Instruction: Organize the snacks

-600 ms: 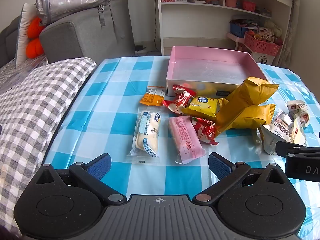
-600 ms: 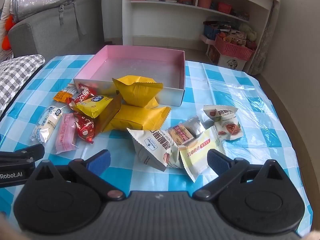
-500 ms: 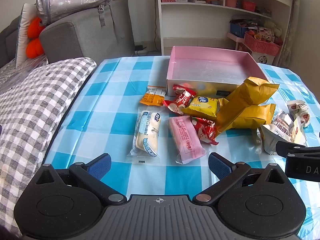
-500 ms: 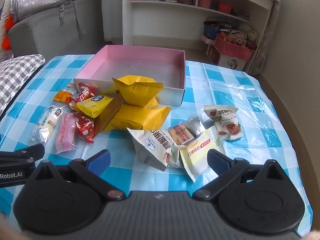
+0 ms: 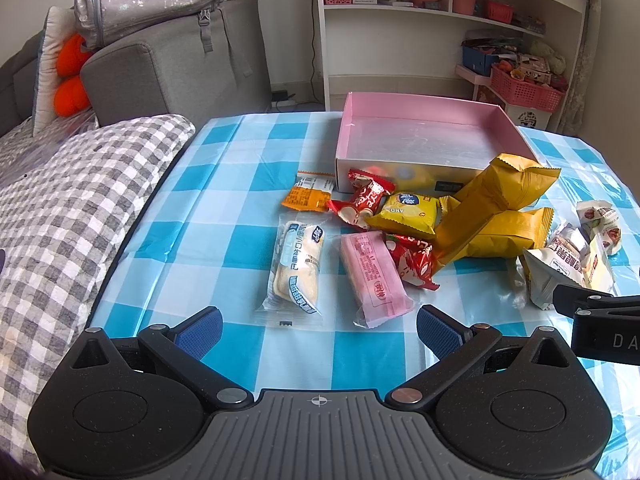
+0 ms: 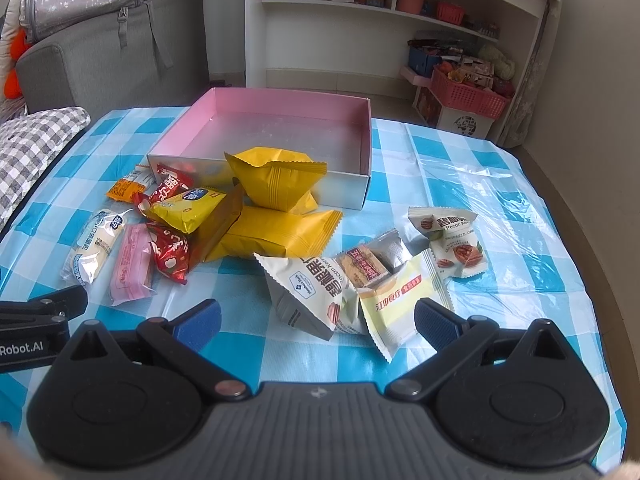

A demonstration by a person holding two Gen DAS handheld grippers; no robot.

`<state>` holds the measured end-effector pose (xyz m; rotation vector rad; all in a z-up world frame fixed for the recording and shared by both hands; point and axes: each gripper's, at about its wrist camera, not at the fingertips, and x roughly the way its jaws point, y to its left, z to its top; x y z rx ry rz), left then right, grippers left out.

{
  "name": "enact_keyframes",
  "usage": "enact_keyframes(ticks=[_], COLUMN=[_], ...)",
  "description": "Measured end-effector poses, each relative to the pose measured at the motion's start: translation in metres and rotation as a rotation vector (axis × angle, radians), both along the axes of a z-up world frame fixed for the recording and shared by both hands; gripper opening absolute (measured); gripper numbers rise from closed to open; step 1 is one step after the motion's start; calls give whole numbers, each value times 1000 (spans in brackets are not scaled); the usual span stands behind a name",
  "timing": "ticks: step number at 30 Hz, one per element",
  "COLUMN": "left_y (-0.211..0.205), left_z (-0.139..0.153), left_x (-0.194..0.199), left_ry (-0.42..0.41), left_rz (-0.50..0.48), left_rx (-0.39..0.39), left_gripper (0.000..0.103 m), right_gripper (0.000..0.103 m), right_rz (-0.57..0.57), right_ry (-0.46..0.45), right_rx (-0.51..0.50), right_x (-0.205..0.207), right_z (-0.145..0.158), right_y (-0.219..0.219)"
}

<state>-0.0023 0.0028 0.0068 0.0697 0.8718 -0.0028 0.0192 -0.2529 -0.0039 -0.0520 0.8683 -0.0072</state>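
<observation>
Nothing has gone into the pink box yet; it sits empty at the far side of the blue checked tablecloth, open side up, presumably there to take the snacks. The packets lie scattered in front of its near wall, close enough that each would need only a short carry. On the left are a clear-wrapped cream bun and a pink wafer bar, lying side by side with a small gap, with red candy wrappers and a yellow biscuit pack behind them. Two big yellow bags are stacked against the box, the upper one leaning on its wall. To the right, white nut packets overlap in a loose heap. The left gripper hangs over the bun and bar, jaws spread wide and holding nothing; the right gripper hovers likewise spread and empty above the white packets. Each seems set to work its own side.
</observation>
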Motion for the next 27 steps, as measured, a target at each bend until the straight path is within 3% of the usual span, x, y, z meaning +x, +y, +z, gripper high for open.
enact_keyframes(ticks=[20, 27], left_y=[-1, -1], left_z=[-6, -2], left_x=[3, 2], left_ry=[-2, -44], left_rz=[-1, -18], left_rx=[19, 30], left_gripper=[103, 103], right_gripper=[103, 103], right_rz=[-8, 21], right_ry=[6, -9], right_rx=[8, 21], right_x=[4, 4], right_z=[-2, 4], right_y=[-7, -7])
